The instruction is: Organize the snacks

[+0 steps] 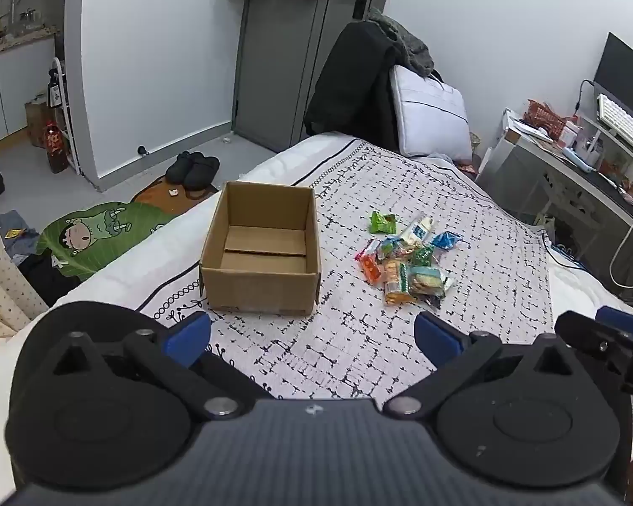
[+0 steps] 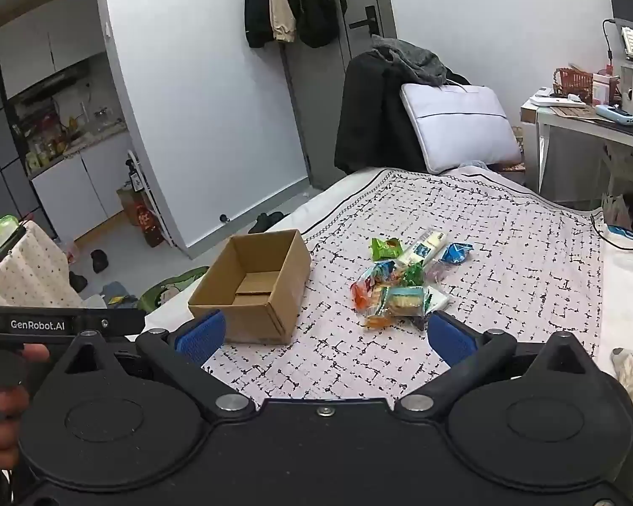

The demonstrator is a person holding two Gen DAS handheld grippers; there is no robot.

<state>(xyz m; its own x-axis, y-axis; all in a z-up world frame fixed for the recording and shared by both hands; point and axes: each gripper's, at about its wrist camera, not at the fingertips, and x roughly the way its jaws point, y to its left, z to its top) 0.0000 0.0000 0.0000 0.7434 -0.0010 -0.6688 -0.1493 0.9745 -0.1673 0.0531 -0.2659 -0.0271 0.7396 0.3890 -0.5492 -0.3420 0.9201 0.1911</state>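
Left wrist view: both the left gripper (image 1: 312, 331) and right gripper (image 2: 325, 335) released, above snacks (image 1: 405, 259) beside box (image 1: 261, 248).

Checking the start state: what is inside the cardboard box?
The cardboard box holds nothing visible, only its bare bottom flaps. The near wall hides a strip of floor. The snacks lie beside it on the bedspread.

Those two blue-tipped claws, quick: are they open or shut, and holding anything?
Left gripper: open wide, holding nothing.
Right gripper: open wide, holding nothing; the snack packets lie untouched on the bed.
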